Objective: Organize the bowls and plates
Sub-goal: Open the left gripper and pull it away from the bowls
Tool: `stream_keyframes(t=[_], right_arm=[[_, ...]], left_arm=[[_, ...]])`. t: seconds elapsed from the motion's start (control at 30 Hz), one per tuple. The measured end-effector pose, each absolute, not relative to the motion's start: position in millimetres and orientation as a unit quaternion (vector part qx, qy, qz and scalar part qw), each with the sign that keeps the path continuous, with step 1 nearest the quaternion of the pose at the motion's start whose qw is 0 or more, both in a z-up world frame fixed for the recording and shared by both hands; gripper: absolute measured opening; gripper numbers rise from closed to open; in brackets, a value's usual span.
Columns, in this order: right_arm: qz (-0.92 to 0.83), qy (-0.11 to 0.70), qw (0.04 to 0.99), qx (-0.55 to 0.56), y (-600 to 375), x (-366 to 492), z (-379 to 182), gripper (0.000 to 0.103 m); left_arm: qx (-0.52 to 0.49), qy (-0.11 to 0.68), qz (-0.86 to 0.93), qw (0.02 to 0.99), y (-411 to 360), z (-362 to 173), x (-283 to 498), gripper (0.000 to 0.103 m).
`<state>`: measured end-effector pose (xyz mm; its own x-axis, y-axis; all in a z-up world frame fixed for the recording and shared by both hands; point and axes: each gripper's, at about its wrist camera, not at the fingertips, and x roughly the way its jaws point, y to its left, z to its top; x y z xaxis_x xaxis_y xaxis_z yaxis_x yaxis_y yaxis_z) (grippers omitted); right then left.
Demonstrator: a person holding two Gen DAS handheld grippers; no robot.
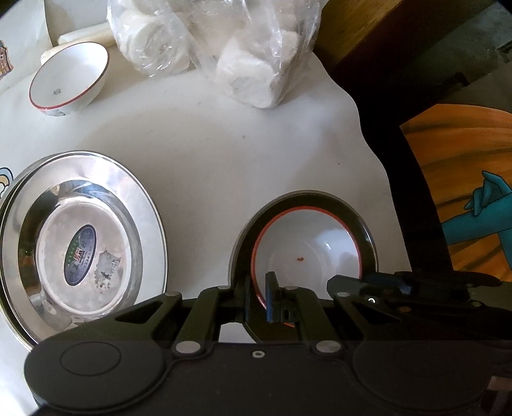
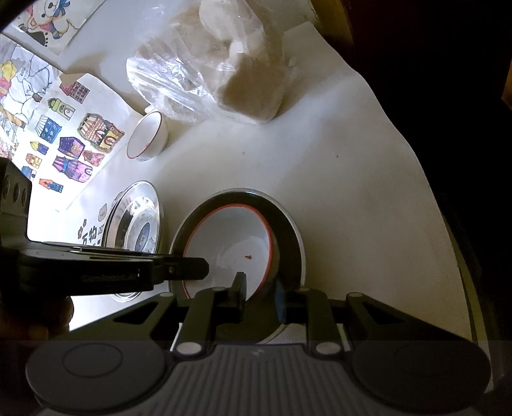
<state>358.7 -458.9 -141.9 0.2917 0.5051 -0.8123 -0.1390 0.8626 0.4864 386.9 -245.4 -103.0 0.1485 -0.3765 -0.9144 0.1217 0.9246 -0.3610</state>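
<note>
The fingers of the left gripper (image 1: 258, 299) pinch the rim of the red-rimmed bowl (image 1: 307, 246) inside the dark bowl (image 1: 364, 230); the right gripper (image 2: 260, 296) straddles the rim narrowly. The bowl is probably ceramic: stiff, slippery, breakable, best held at the rim. Steel plates (image 1: 80, 243) are beside.

A clear plastic bag (image 1: 217, 48) lies on the white surface (image 1: 224, 153) at 12 o'clock in the left wrist view. It is full of round white pieces, and what they are cannot be told. In the right wrist view the same bag (image 2: 211, 64) also sits at 12 o'clock, and there the contents look more beige. At 9 to 10 o'clock in that view a sheet with coloured drawings of small houses (image 2: 64, 137) lies flat on the surface, and a cartoon picture (image 2: 48, 19) is at 11 o'clock. At 3 o'clock in the left wrist view there is an orange picture with a blue figure (image 1: 473, 198), beyond the wavy edge of the surface. Dark wooden furniture (image 1: 368, 32) stands at 1 o'clock.
</note>
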Motion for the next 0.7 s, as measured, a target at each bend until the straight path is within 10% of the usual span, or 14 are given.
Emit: stream_keyframes(t=[0.7], right_arm=[[0.175,0.542,0.806,0.16,-458.0,349.3,-124.7,0.035]], left_arm=[[-0.124,0.604,-0.197,0.762,-214.0,-79.9,385.9,0.019]])
